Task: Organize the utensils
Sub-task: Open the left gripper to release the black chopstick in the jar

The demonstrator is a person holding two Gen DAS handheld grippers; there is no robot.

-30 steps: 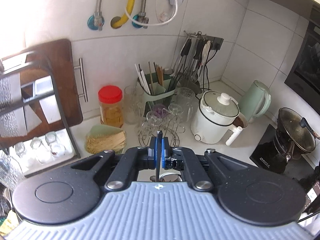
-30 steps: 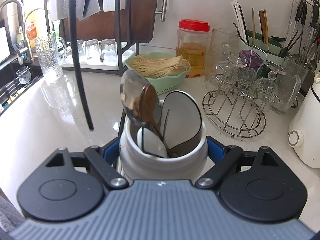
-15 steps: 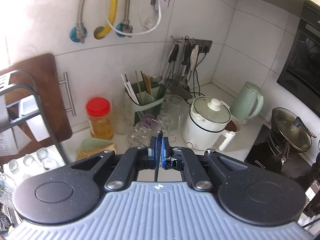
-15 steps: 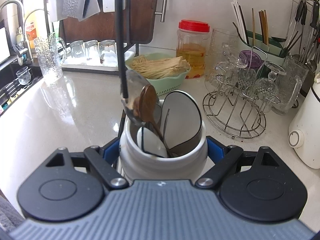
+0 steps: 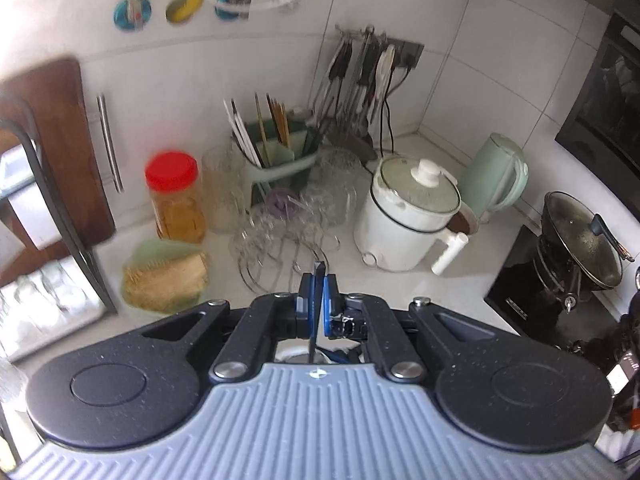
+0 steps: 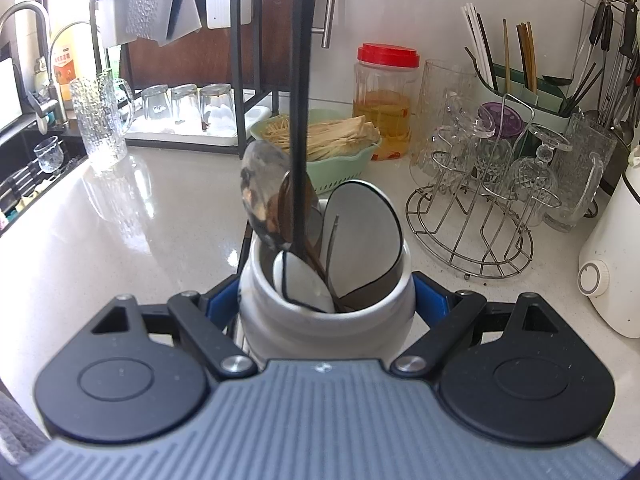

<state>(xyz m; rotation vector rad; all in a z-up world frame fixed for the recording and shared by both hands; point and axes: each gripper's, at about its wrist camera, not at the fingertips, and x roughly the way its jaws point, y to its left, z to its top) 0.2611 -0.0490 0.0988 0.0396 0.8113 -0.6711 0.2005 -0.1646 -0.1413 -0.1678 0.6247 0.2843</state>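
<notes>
**Black handle lined up over the jar**

Your right hand-held gripper (image 6: 326,300) is clamped on the sides of the white jar (image 6: 324,316), which keeps it steady on the table (image 6: 160,216) while another utensil goes in. The jar already holds a metal spoon (image 6: 260,192), a brown spoon and a white-and-black ladle (image 6: 360,232), all leaning bowl-up.

Your left hand-held gripper (image 5: 316,300) is pinched together on a thin black handle (image 5: 316,304), held upright so it can drop straight down. In the right wrist view that handle (image 6: 299,100) hangs in front of the spoons, its lower end right at the jar's mouth. Mind the crowded spoons as you lower it.
</notes>
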